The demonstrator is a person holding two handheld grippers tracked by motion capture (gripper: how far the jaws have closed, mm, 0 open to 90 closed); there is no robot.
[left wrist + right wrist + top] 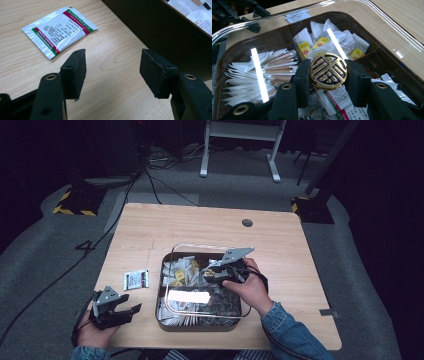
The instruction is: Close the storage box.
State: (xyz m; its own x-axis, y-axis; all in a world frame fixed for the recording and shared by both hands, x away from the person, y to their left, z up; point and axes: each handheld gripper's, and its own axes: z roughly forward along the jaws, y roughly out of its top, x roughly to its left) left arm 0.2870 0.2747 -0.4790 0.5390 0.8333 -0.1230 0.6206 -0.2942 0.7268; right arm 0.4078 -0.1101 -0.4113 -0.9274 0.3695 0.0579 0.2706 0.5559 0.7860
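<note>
Two grippers work here: at the left, the left gripper (131, 310), jaws apart and empty, points along the table at the sachet (59, 30) lying flat just ahead, while the right gripper (328, 75) clamps the gold knob (328, 71) of the clear lid (172, 251) over the box (165, 320).

right gripper (328, 75) | clamped on gold round knob (328, 71) of clear lid | held over box (387, 53) | tea bags (332, 37), paper sachets (274, 70) seen beneath

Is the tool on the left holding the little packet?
No, the left tool stands open over bare table, with the packet lying beyond it.
</note>
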